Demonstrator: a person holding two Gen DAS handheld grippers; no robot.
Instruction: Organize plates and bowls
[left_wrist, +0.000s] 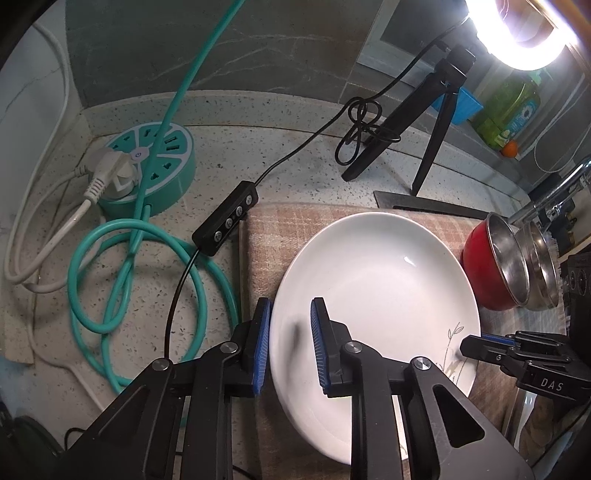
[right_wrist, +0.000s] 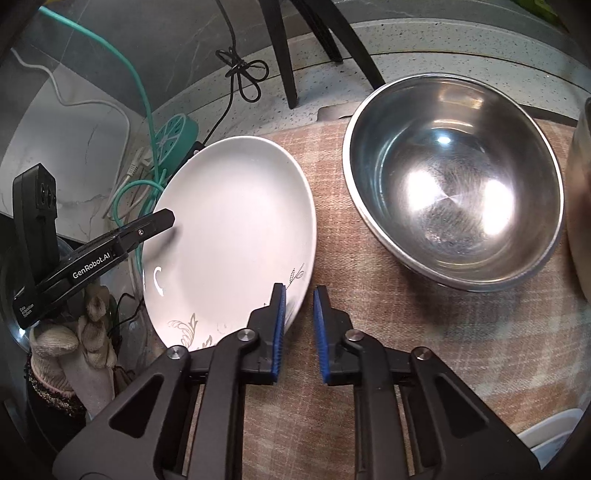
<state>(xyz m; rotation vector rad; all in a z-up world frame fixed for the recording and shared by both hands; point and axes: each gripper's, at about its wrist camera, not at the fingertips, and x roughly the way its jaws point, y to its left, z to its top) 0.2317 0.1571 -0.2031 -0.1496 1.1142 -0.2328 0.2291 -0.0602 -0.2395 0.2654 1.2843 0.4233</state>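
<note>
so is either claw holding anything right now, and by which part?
Both claws straddle the rim of the white ceramic plate: left claw on one edge, right claw on the leaf-patterned edge opposite. Whether either pinches the rim cannot be told.

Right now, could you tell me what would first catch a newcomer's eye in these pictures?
The white plate on the checked cloth dominates, its rim between the fingers of both the left gripper and the right gripper. Beside it sits a shiny steel bowl, and a teal round power strip stands on the speckled counter.
</note>
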